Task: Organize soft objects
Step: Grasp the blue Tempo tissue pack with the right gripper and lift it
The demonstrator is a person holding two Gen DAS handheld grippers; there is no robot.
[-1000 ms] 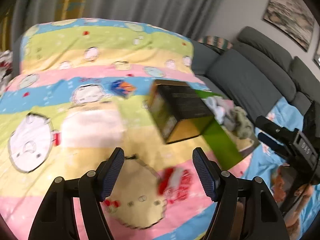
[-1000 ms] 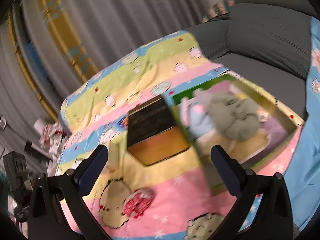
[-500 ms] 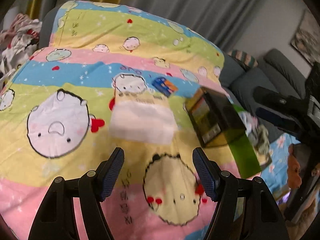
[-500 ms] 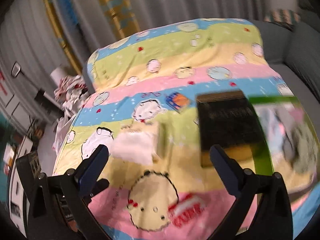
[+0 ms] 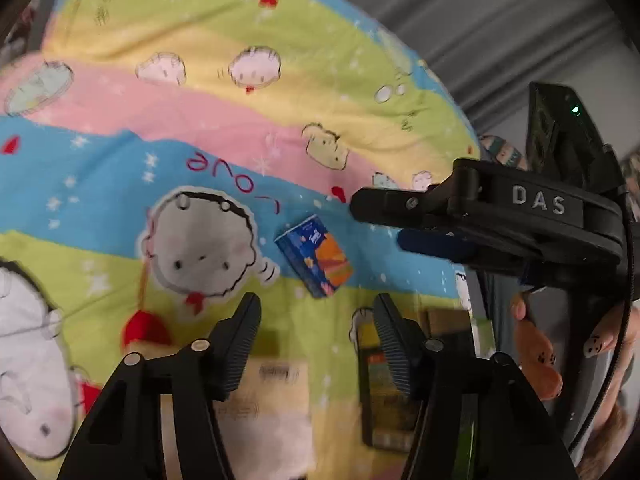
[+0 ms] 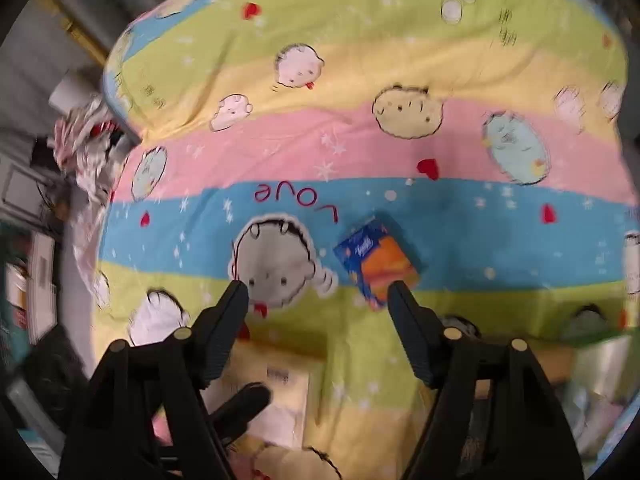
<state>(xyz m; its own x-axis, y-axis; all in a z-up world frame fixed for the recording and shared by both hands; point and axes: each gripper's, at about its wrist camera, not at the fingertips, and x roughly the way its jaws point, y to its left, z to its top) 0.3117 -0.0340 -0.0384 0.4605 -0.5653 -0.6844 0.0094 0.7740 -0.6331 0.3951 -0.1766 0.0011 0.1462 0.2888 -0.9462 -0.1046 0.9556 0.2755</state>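
A small blue and orange tissue pack point(image 5: 314, 260) point(image 6: 376, 260) lies on the blue stripe of the cartoon blanket point(image 5: 200, 92). My left gripper point(image 5: 318, 320) hovers just short of it, jaws closing with nothing between them. My right gripper point(image 6: 318, 300) hangs over the same spot, jaws also closing and empty; the pack's near corner lies beside its right fingertip point(image 6: 400, 304). In the left wrist view the right gripper point(image 5: 380, 222) reaches in from the right, past the pack. A larger pale tissue pack point(image 5: 276, 400) point(image 6: 276, 392) lies under both grippers.
A dark box point(image 5: 384, 380) stands right of the pale pack. A green box point(image 6: 592, 360) with soft items shows at the lower right. A person's hand point(image 5: 536, 360) holds the right gripper. Crumpled cloth point(image 6: 84, 140) lies off the blanket's left edge. Grey curtains hang behind.
Both grippers swung across the blanket from the boxes toward the small blue pack, which is now close ahead. Both pairs of jaws stand narrower. The right gripper now fills the left view's right side.
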